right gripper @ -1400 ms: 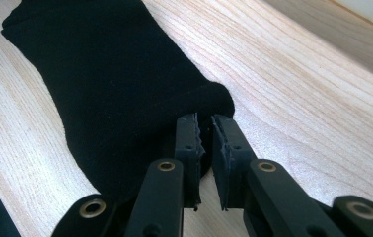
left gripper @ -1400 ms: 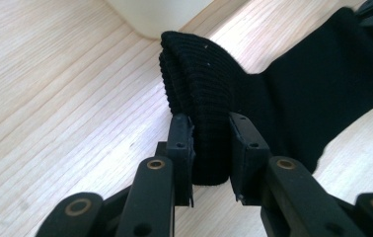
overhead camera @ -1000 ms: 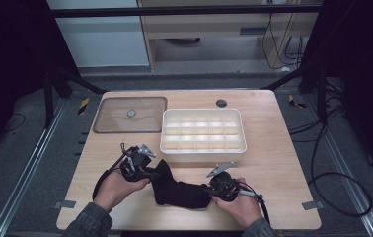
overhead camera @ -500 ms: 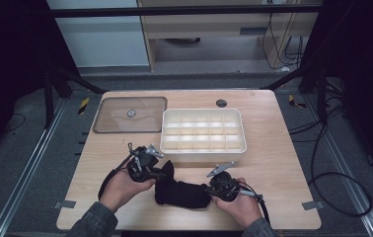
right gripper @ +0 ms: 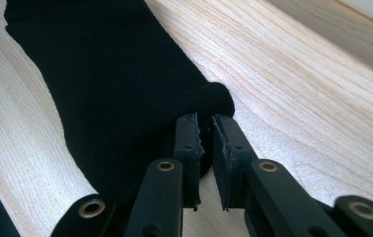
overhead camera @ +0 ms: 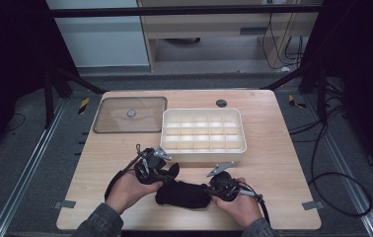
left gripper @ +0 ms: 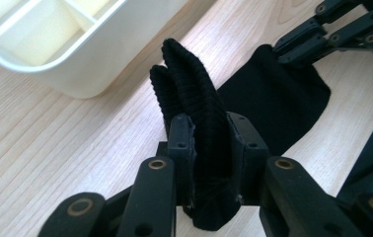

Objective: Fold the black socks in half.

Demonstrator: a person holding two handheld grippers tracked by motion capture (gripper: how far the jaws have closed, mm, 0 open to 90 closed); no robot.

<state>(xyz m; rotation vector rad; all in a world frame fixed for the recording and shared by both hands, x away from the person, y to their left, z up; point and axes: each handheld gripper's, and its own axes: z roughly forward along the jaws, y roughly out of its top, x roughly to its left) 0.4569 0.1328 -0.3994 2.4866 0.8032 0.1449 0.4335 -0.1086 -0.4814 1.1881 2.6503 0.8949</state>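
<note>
Your left gripper is clamped on a bunched end of the black sock, lifted just off the table near its front edge. Your right gripper pinches the sock's other end, which lies flat on the wood. You look to be mid-fold. Next, carry the left end across toward the right one, keeping clear of the white divided tray just behind.

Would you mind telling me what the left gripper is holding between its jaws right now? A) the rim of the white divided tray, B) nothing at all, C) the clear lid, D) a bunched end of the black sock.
D: in the left gripper view, the left gripper has its jaws pressed on a folded end of the black sock, beside the white tray.
</note>
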